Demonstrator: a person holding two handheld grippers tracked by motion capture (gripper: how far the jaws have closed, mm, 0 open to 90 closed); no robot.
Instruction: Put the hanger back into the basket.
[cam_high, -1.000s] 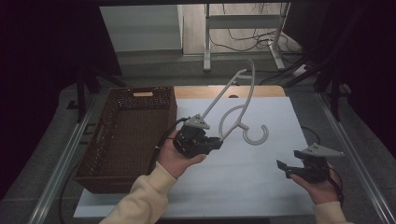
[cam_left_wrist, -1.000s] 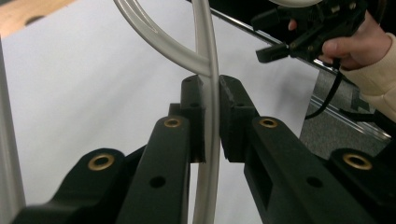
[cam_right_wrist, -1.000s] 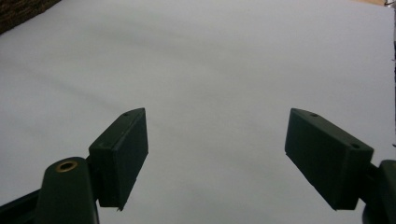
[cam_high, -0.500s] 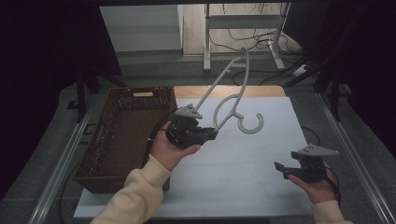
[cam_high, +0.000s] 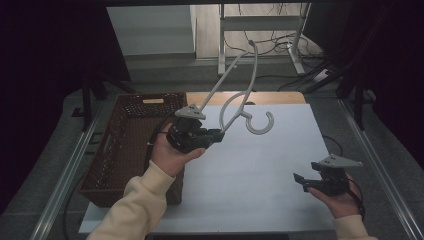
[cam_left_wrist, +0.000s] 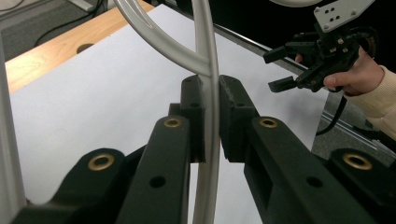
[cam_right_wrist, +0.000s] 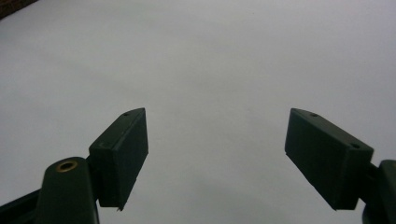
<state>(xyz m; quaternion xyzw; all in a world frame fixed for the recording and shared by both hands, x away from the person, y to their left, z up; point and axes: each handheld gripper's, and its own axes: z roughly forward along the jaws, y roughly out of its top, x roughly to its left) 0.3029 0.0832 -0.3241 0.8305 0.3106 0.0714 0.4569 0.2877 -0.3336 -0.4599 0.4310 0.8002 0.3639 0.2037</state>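
A grey plastic clothes hanger (cam_high: 239, 95) is held up in the air over the white table top (cam_high: 260, 180), its hook (cam_high: 260, 122) hanging low and its arms pointing up and away. My left gripper (cam_high: 218, 135) is shut on one bar of the hanger (cam_left_wrist: 208, 93), which runs between its two black jaws in the left gripper view. My right gripper (cam_high: 301, 182) rests low at the table's right front, open, with nothing between its pads (cam_right_wrist: 122, 149). The left gripper view also catches the right gripper (cam_left_wrist: 280, 70) farther off, held by a hand.
A dark brown woven basket (cam_high: 127, 145) stands at the table's left side, just beside the left hand. A strip of bare wooden table edge (cam_high: 280, 97) shows at the back. Metal rails (cam_high: 65, 175) run along both sides of the table.
The left gripper has carried the hanger leftward, toward the basket, and a little higher. The right gripper has stayed open in nearly the same spot.
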